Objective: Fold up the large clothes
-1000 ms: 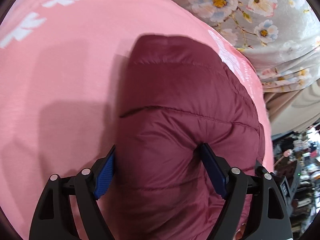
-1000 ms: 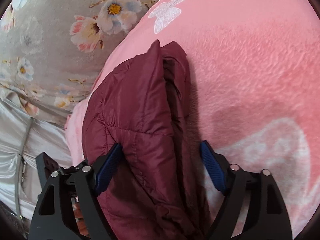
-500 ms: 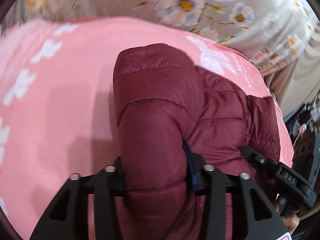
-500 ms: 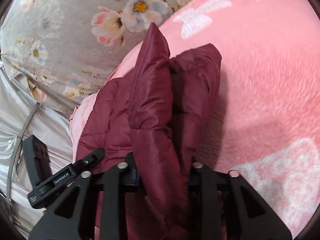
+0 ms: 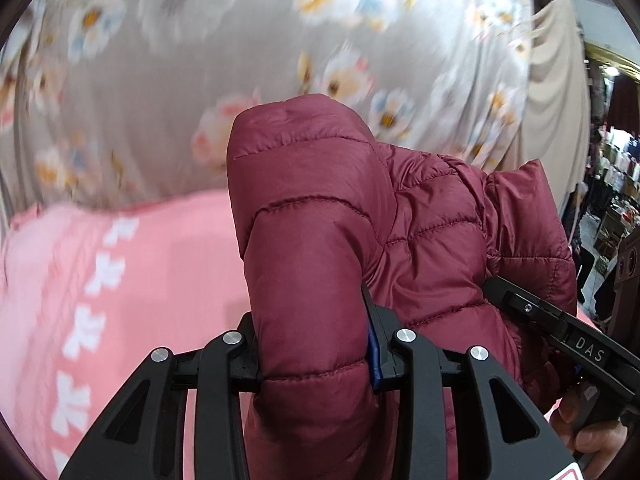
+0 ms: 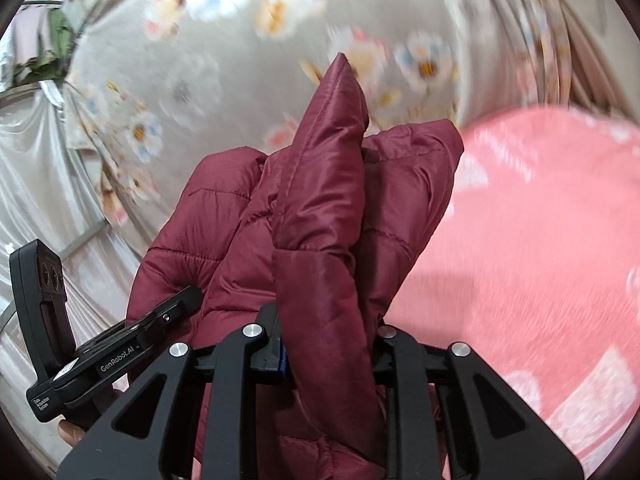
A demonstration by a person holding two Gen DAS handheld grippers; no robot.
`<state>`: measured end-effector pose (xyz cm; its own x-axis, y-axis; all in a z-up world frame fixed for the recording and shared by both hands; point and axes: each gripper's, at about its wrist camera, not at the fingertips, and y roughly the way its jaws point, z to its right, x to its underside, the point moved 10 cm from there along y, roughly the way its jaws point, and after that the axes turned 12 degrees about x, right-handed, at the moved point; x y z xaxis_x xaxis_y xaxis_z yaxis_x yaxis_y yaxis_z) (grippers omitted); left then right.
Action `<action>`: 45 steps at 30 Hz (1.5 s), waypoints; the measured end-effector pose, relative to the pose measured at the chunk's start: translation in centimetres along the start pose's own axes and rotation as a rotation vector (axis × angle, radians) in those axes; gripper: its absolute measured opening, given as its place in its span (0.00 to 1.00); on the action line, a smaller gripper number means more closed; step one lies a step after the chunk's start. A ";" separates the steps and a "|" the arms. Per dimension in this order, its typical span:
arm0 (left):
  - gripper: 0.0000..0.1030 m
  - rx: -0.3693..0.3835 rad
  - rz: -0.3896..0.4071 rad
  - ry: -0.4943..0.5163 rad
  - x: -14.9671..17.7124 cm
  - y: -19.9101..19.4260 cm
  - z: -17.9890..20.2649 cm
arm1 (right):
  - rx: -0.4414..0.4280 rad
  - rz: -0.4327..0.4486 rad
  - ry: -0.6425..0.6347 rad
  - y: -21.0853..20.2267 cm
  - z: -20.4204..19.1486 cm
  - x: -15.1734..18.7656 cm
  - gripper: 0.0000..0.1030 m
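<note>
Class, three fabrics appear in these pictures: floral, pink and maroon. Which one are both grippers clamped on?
The maroon quilted jacket: both the left gripper and right gripper pinch it. The pink blanket and floral curtain are untouched.

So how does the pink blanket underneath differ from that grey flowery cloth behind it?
The pink fleece blanket lies flat under the maroon quilted puffer jacket; the grey floral cloth hangs upright behind it. The blanket looks fuzzy in the right wrist view, while the cloth looks smooth and falls in folds. The blanket carries plain white shapes; the cloth carries multicoloured flowers. Both are patterned fabrics and blurred here.
</note>
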<state>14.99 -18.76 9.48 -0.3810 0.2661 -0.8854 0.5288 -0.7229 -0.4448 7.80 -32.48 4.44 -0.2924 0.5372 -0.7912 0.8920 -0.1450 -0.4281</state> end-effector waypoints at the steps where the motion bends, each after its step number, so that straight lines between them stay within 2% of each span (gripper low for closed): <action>1: 0.31 0.000 0.021 0.016 -0.8 -0.4 0.3 | -0.004 0.026 -0.008 -0.7 -0.4 -1.1 0.20; 4: 0.32 -0.002 0.094 0.077 -3.3 -1.8 0.7 | -0.013 0.078 -0.034 -1.4 -1.7 -3.6 0.20; 8: 0.32 0.000 0.144 0.104 -5.6 -2.4 -0.5 | -0.034 0.105 -0.067 -1.2 -3.9 -6.3 0.20; 13: 0.32 -0.002 0.228 0.131 -7.7 -3.1 -3.9 | -0.075 0.142 -0.118 0.5 -7.6 -8.6 0.20; 17: 0.32 -0.018 0.240 0.124 -8.4 -2.1 -8.4 | -0.083 0.138 -0.149 4.0 -10.6 -8.9 0.20; 23: 0.32 -0.053 0.206 0.075 -7.1 2.1 -16.7 | -0.076 0.076 -0.180 12.0 -13.6 -7.1 0.20; 30: 0.33 -0.093 0.114 0.007 -3.3 8.5 -24.5 | -0.044 -0.030 -0.216 22.2 -14.6 -2.6 0.20; 36: 0.33 -0.129 0.046 -0.018 0.0 13.6 -28.6 | -0.019 -0.099 -0.225 29.3 -13.8 1.1 0.20; 45: 0.34 -0.172 -0.080 -0.051 5.4 20.6 -32.1 | 0.047 -0.215 -0.219 36.0 -10.5 6.4 0.22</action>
<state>48.14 -11.74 -8.73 -0.4629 0.2822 -0.8403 0.6152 -0.5802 -0.5338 41.66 -25.52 -11.38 -0.5449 0.3686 -0.7531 0.7861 -0.0879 -0.6118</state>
